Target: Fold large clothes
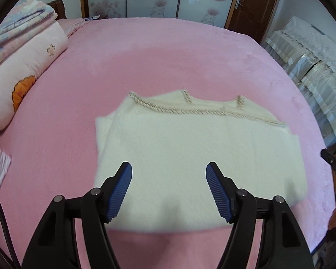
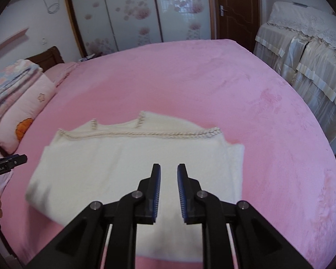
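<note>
Left tongs (image 1: 169, 171): seen with the blue pads (image 1: 123, 192) standing well apart; nothing is held between them, and the cream garment (image 1: 190, 148) lies beneath and beyond.
Right tongs (image 2: 169, 174): jaws drawn close, a narrow gap left open; no cloth is pinched, so nothing is gripped.
Garment: a cream knitted top is laid on the pink bed (image 2: 212, 85), at 12 o'clock of both tongs, near the nearer side of the bed.
Progress: the garment is judged largely folded; a compact block is seen, with the rope-trimmed edge (image 1: 190, 111) left showing along the far side and a lower layer jutting at the left corner (image 1: 102, 123).
Left to do: at most a final squaring or one more fold is judged to remain.
Edges: the near fold is blurred; the right side is stepped at 2 o'clock in the right wrist view.
Open room: wide bare bed is offered from 11 to 2 o'clock.
Obstacles: stacked quilts (image 1: 22, 51) at 10 o'clock, covered furniture (image 2: 302, 51) at 2 o'clock, both well apart from the garment.
</note>
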Available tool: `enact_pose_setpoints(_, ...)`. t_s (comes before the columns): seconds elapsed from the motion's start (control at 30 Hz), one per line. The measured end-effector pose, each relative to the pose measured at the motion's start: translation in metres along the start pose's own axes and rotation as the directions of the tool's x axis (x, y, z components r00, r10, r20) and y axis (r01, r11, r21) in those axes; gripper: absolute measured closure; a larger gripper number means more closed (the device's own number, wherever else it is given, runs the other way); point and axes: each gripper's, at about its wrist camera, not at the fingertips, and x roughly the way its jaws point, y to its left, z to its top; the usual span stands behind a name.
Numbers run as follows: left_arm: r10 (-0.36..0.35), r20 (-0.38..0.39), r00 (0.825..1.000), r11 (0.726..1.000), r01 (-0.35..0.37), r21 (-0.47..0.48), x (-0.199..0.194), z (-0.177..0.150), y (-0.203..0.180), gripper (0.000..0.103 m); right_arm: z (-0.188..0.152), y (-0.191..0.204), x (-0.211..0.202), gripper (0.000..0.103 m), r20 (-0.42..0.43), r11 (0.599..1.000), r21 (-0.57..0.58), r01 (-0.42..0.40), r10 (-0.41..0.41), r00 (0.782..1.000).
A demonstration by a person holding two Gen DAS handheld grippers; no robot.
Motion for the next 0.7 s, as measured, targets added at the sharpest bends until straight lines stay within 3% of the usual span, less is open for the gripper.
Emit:
enact_pose_setpoints(0.23, -0.045, 0.026, 0.999, 0.999, 0.045, -0.031, -0.016, -0.043, -0.026, 0.034, -0.040, 0.041, -0.032, 0.088, 0.031, 0.996, -0.031, -0.080, 0.081, 0.996)
enact_pose_setpoints(0.47, -0.025, 0.029, 0.999, 0.997, 0.027, -0.074, 0.036, -0.076, -0.045, 0.034, -0.073, 0.066, 0.004, 0.088, -0.026, 0.991, -0.044, -0.128, 0.127, 0.992)
enact_pose_setpoints(0.63, 0.094, -0.056, 0.994, 0.987, -0.100, -0.124, 0.092, -0.093, -0.018, 0.034, -0.099, 0.058, 0.058, 0.088, -0.126, 0.999, -0.030, -0.034, 0.030, 0.992)
enact_pose_setpoints(0.7, 0.095, -0.074, 0.993, 0.985, -0.105, -0.138, 0.104, -0.100, -0.003, 0.034, -0.107, 0.039, 0.071, 0.088, -0.151, 1.000, -0.011, 0.026, -0.028, 0.988)
